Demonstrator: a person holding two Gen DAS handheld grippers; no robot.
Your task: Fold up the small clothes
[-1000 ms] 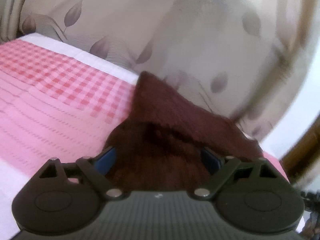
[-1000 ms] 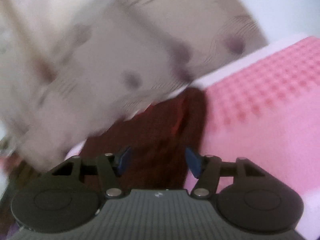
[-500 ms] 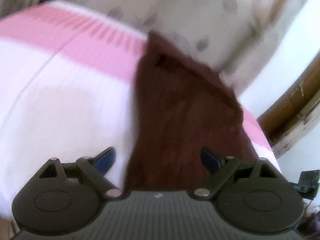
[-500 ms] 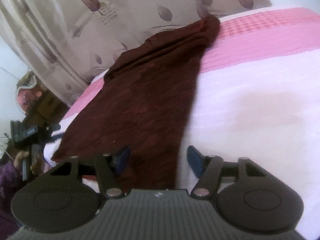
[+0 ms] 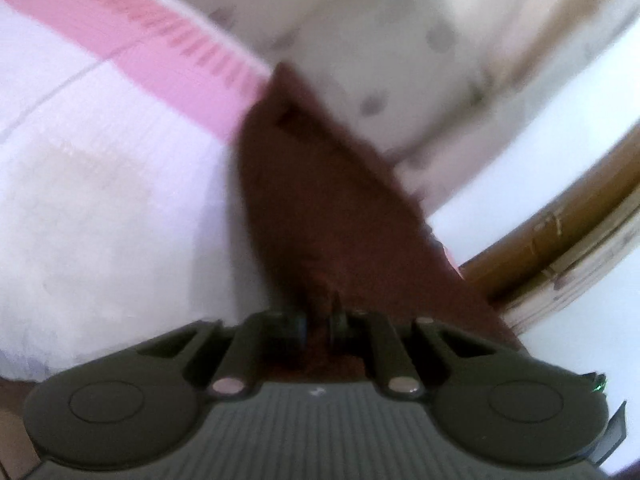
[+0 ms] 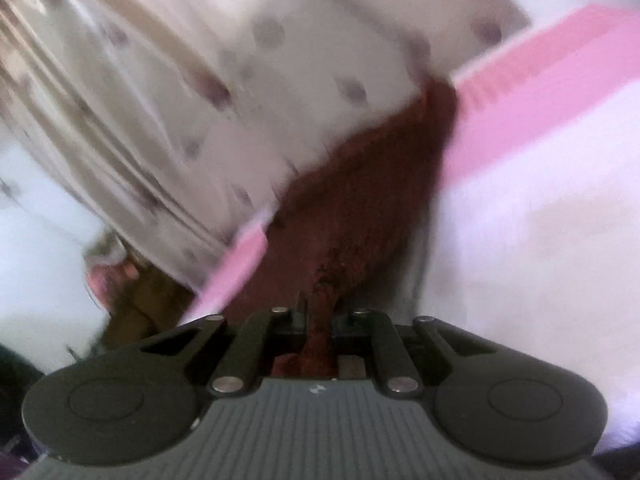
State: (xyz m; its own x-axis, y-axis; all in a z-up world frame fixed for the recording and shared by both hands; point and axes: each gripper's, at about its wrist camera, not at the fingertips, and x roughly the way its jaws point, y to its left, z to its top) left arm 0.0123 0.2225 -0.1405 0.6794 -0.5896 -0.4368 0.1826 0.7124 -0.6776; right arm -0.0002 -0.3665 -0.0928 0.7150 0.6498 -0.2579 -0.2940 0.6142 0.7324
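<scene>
A dark maroon knit garment (image 5: pixel 320 200) lies stretched along the edge of a pink and white bed (image 5: pixel 100 200). In the left wrist view my left gripper (image 5: pixel 318 322) is shut on the garment's near edge, with cloth bunched between the jaws. In the right wrist view the same garment (image 6: pixel 368 192) runs away toward the far end of the bed (image 6: pixel 540 220). My right gripper (image 6: pixel 318 320) is shut on another part of its near edge, a fold of cloth pinched between the fingers. Both views are blurred.
A beige curtain with leaf print (image 5: pixel 400 40) hangs behind the bed and shows in the right wrist view (image 6: pixel 180 100) too. A wooden frame (image 5: pixel 560 240) stands at the right of the left view. Dark clutter (image 6: pixel 132 300) sits on the floor at the left.
Both grippers were open over the garment half a second ago and are now closed on its near edge. Both views have shifted and blurred.
</scene>
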